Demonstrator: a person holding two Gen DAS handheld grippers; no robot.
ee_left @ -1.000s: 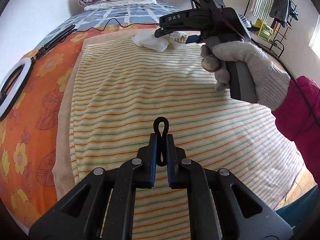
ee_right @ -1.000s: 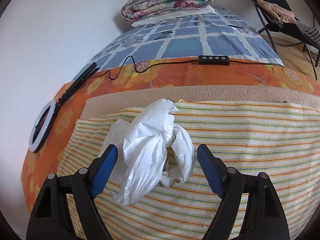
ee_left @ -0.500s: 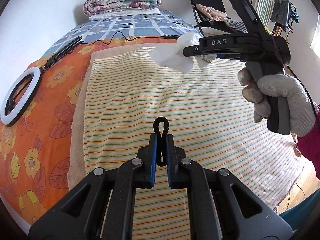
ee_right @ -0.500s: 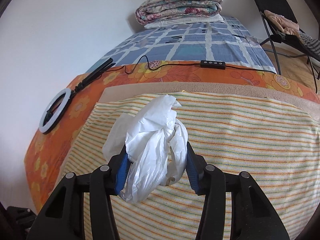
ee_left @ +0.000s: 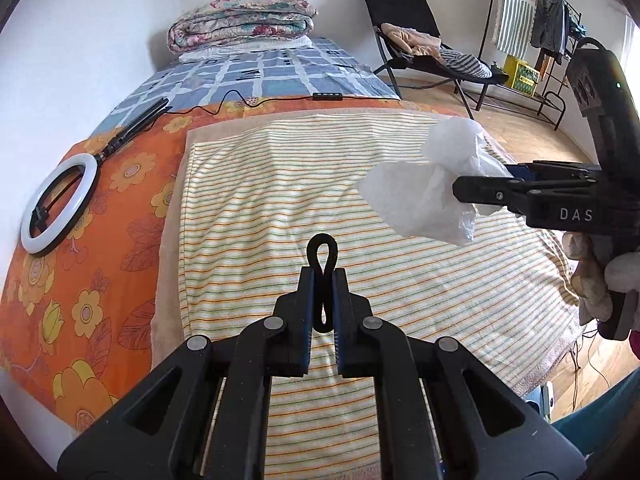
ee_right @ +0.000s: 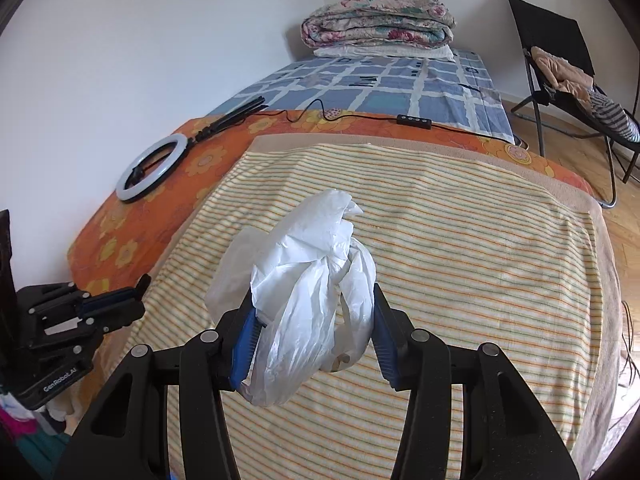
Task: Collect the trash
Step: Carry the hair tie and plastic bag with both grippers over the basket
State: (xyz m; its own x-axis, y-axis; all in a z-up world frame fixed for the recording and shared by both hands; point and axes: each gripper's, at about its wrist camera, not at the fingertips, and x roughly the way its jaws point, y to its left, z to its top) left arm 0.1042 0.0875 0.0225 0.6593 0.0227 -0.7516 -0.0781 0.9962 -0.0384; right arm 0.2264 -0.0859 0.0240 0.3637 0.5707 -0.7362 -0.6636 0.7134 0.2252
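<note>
Gripping white plastic bag [ee_right: 308, 300] – right tongs [ee_right: 314, 336], marked "DAS"; left tongs [ee_left: 323, 312], "GenRobot.AI", pinch black loop [ee_left: 322, 256].

— What changed with the right tongs [ee_right: 314, 322]?
— They closed on the bag [ee_right: 308, 300], which had lain on the bed [ee_right: 460, 248].
— And then?
— They lifted it clear and swung right, away from the wall.

Striped blanket [ee_right: 460, 248] lying bare across the bed's near half, ring light [ee_right: 151, 168] and cable [ee_right: 360, 118] sitting beyond, quilt [ee_right: 378, 20] blocking the far end
</note>
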